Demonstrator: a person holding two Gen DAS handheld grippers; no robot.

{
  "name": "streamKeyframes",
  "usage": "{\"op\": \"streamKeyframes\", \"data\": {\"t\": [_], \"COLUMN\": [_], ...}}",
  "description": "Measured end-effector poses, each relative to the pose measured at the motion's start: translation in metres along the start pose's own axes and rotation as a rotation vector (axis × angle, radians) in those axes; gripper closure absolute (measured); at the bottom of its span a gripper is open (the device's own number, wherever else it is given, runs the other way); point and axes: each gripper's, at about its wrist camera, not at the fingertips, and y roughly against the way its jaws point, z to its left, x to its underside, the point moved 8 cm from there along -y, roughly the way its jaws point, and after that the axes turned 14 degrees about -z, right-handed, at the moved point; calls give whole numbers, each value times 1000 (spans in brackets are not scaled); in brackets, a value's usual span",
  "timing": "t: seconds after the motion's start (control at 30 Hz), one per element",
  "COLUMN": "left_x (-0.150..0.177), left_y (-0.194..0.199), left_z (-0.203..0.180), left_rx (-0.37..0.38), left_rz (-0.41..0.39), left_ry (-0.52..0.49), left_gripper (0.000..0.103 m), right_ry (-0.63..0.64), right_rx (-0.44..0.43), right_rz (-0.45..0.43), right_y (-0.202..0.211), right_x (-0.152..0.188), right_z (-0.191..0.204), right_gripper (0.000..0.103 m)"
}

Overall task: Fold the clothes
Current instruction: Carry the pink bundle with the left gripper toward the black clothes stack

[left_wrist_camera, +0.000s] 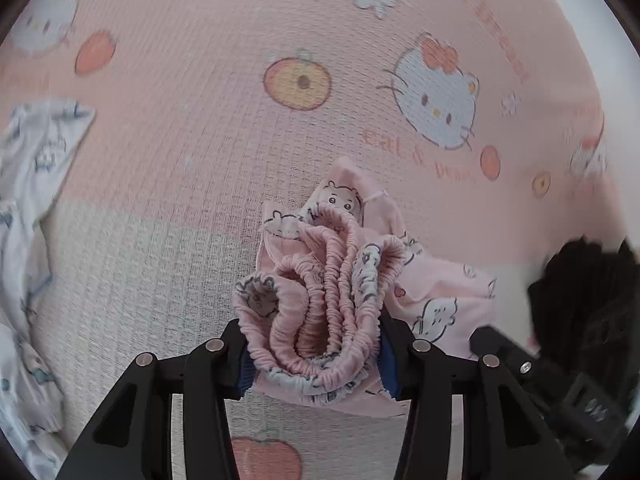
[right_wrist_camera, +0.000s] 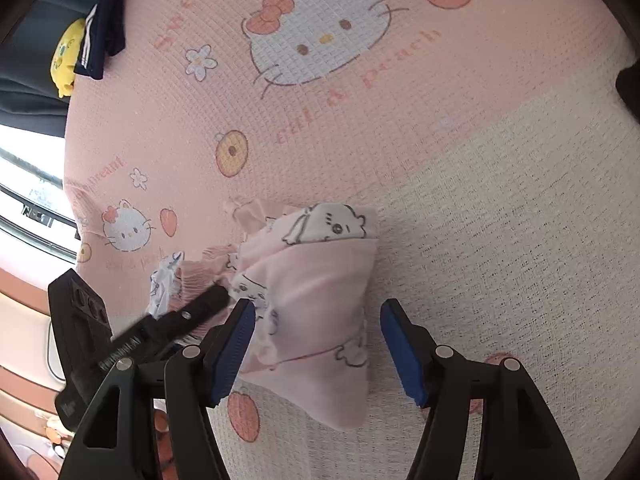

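Observation:
A small pink garment (left_wrist_camera: 332,264) printed with cartoon animals lies bunched on the bed sheet. Its gathered elastic waistband fills the space between the blue pads of my left gripper (left_wrist_camera: 317,368), which stands wide apart around the bundle. In the right wrist view the same pink garment (right_wrist_camera: 316,280) lies folded over in a rough rectangle. My right gripper (right_wrist_camera: 318,344) is open over its near part, the left pad at the fabric's edge and the right pad clear of it. The left gripper (right_wrist_camera: 188,316) reaches into the garment's left side there.
The pink and white cat-and-peach sheet (left_wrist_camera: 240,100) covers the bed. A white garment with blue print (left_wrist_camera: 28,200) lies crumpled at the left. A dark striped garment (right_wrist_camera: 100,32) and a yellow item (right_wrist_camera: 66,56) sit at the far corner. The bed edge (right_wrist_camera: 68,200) runs along the left.

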Motion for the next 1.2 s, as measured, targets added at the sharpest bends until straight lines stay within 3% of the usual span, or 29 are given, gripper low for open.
{"op": "streamKeyframes", "data": {"t": [0.1,0.33,0.43,0.57,0.8,0.93,1.0,1.07,1.2], "left_x": [-2,3,5,10,10,12,13,14,12], "left_y": [0,7,11,7,9,10,10,9,15], "left_z": [5,5,12,27,37,30,24,19,11], "left_rx": [51,69,90,108,137,129,125,126,103], "left_rz": [26,79,77,96,-28,-60,-56,-50,-71], "left_ry": [102,99,150,245,463,428,377,335,237], "left_gripper": [53,43,43,31,31,32,39,51,60], "right_ry": [-29,-5,11,30,-67,-60,-56,-53,-21], "right_rx": [9,-16,-30,-8,-27,-33,-36,-39,-43], "right_rz": [27,55,78,72,35,26,22,17,5], "right_y": [-7,-24,-34,-37,-39,-38,-37,-37,-33], "right_x": [2,-3,-8,-10,-19,-18,-17,-17,-16], "right_z": [-6,3,14,13,5,3,2,2,4], "right_gripper": [38,38,36,36,38,54,67,71,76]}}
